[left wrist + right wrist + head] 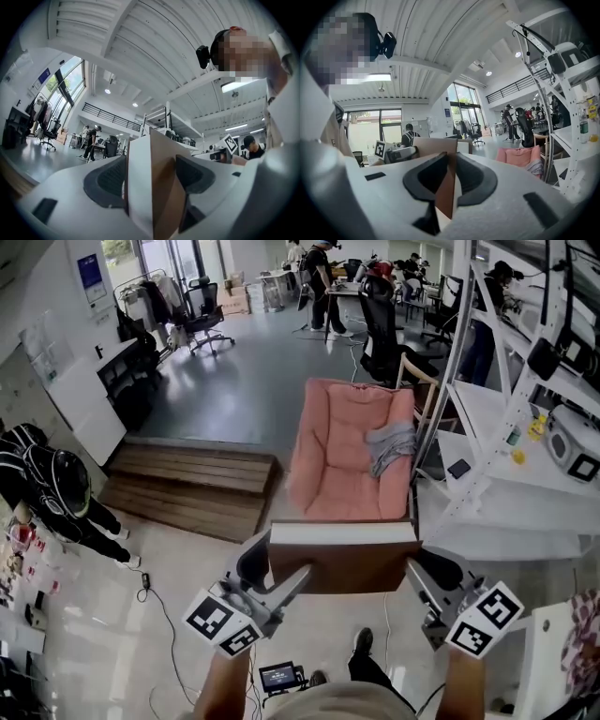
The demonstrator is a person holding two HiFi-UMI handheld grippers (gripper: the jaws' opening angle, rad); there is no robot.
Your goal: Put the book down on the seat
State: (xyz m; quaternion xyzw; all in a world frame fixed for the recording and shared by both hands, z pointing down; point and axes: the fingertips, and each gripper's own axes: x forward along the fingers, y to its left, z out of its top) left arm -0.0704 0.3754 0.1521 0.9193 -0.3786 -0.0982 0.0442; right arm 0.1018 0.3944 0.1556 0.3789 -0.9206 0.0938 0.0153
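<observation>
Your left claw (277, 579) and right claw (427, 579) each clamp an end of the book (342, 563); keep it level and carry it to the pink seat (339, 474) ahead before letting go.

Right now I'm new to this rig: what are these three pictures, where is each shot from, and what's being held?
There is no robot here: a person holds a two-jaw gripper in each hand. The head view comes from a camera on the person's head, looking steeply down. It shows the left gripper and the right gripper, each clamped on one end of a brown-covered book. The book is carried in the air, short of a pink cushioned chair that has a grey cloth lying on it. The other two pictures come from cameras riding on the grippers, looking along the jaws. Each shows its jaws closed on the book's edge. The book is not yet on the seat.
</observation>
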